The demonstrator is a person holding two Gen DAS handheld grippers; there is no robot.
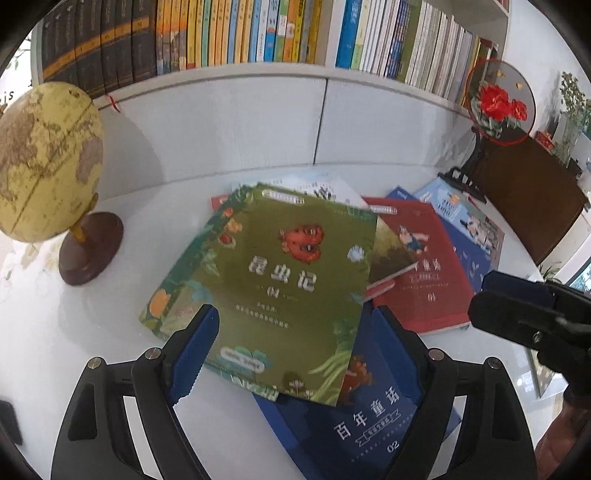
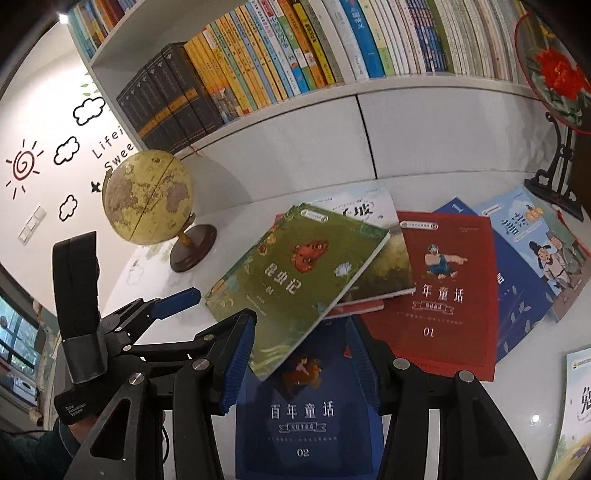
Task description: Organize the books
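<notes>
A green book lies on top of a loose pile on the white table, its near edge lifted. Under it is a blue book marked 02. A red book marked 01 lies to the right, with more blue books beyond. My left gripper is open, its fingers either side of the green book's near edge. My right gripper is open over the blue book, near the green book's corner. The right gripper also shows in the left wrist view.
A yellow globe stands on the left. A shelf full of upright books runs along the back. A round red-flower ornament on a dark stand is at the right. Another book lies at the right edge.
</notes>
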